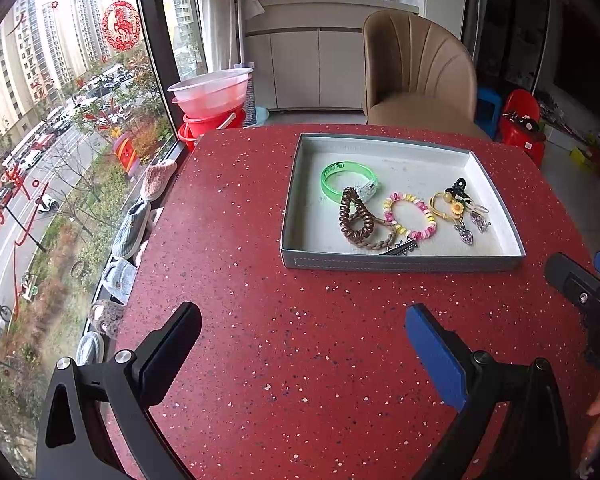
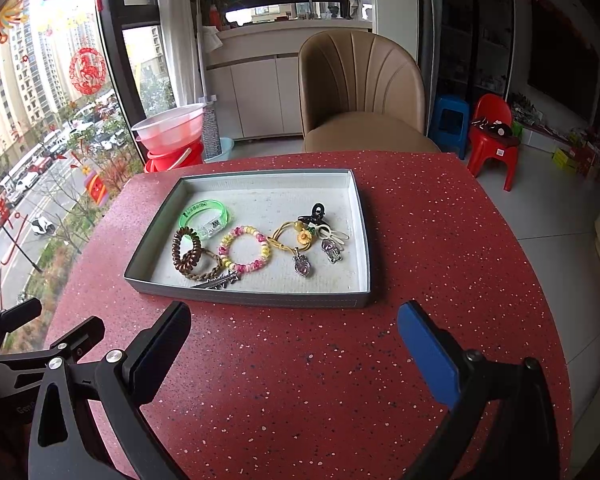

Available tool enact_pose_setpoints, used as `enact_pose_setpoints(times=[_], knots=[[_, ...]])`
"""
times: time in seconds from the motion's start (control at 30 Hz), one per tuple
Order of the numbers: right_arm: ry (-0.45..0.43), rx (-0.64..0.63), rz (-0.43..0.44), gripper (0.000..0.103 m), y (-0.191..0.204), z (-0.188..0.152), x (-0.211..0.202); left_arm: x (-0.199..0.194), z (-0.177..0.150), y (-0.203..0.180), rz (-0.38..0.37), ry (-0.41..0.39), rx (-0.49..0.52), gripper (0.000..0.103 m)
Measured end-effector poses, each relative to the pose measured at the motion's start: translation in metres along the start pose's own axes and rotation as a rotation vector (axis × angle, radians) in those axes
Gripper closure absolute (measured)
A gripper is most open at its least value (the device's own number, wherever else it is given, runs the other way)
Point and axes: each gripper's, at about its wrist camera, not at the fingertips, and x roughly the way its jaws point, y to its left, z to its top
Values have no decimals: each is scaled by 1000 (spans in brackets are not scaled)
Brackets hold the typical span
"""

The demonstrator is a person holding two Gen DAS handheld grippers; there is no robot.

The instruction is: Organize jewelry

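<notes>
Each hand-held gripper, left (image 1: 302,320) and right (image 2: 294,318), hangs spread and empty; jewelry (image 2: 256,246) sits in the tray (image 2: 260,300); sorting looks finished.

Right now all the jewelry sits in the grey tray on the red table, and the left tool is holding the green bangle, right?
Not quite. The left tool is open and holds nothing; the left wrist view shows the green bangle lying in the grey tray on the red table with the other jewelry.

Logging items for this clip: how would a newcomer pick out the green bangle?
On the red speckled table sits a grey tray. In its window-side half lies the green bangle, the only translucent, smooth ring; the neighbouring brown coil tie is spiralled.
</notes>
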Motion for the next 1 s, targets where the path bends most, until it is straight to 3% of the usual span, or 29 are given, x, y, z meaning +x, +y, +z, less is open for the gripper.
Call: enact_pose_setpoints(times=[1.0], knots=[[-1, 1, 3, 0, 1, 1, 1, 1, -1, -3, 1, 2, 6, 0]])
